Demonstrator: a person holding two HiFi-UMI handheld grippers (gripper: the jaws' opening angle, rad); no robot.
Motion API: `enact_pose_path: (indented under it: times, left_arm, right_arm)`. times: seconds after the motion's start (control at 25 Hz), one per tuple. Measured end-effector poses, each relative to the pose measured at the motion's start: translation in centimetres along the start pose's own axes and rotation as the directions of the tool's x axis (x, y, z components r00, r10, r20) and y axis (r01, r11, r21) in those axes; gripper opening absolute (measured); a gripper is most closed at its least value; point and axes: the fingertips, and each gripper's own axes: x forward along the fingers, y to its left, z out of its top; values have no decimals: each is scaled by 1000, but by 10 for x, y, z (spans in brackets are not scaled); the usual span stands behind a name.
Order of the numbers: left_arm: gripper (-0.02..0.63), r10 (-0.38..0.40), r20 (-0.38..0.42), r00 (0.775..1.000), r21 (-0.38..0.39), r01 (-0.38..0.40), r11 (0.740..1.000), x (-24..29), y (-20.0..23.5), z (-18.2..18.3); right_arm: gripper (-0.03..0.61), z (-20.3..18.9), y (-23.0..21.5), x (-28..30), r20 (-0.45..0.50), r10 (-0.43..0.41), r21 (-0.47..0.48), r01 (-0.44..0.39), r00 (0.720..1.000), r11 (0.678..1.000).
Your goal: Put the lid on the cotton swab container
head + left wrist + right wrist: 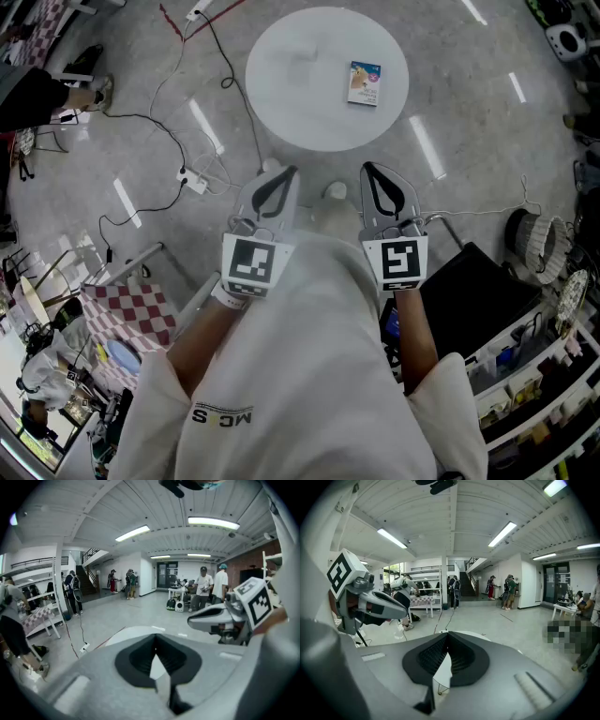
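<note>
A small blue and tan box (364, 82), apparently the cotton swab container, lies on the right side of a round white table (300, 84). I cannot make out a separate lid. My left gripper (291, 172) and right gripper (367, 168) are held side by side close to the body, short of the table's near edge and well away from the box. Both are shut with nothing between the jaws. In the left gripper view the left gripper (155, 638) has its tips together over the table, with the right gripper (192, 620) beside it. The right gripper view shows the right gripper (446, 634) the same way.
Cables and a white power strip (195, 181) lie on the grey floor to the left. A checked-cloth table (131, 314) stands at lower left. A black case (478, 291) and shelves (544, 394) are at lower right. People (204, 590) stand far off in the hall.
</note>
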Motion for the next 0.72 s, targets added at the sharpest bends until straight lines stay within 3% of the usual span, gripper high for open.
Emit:
enact_pose_path:
  times: [0.36, 0.6, 0.72]
  left_arm:
    - [0, -20, 43, 999, -47, 22, 999, -27, 32, 16]
    - [0, -118, 53, 992, -14, 119, 993, -32, 90, 20]
    - [0, -162, 67, 985, -2, 162, 987, -42, 134, 28]
  right_arm:
    - [-2, 35, 55, 3, 68, -4, 12, 3, 998, 1000]
    - [-3, 64, 77, 42, 96, -134, 133, 121, 986, 984]
    - [-3, 77, 93, 68, 42, -183, 137, 176, 982, 975]
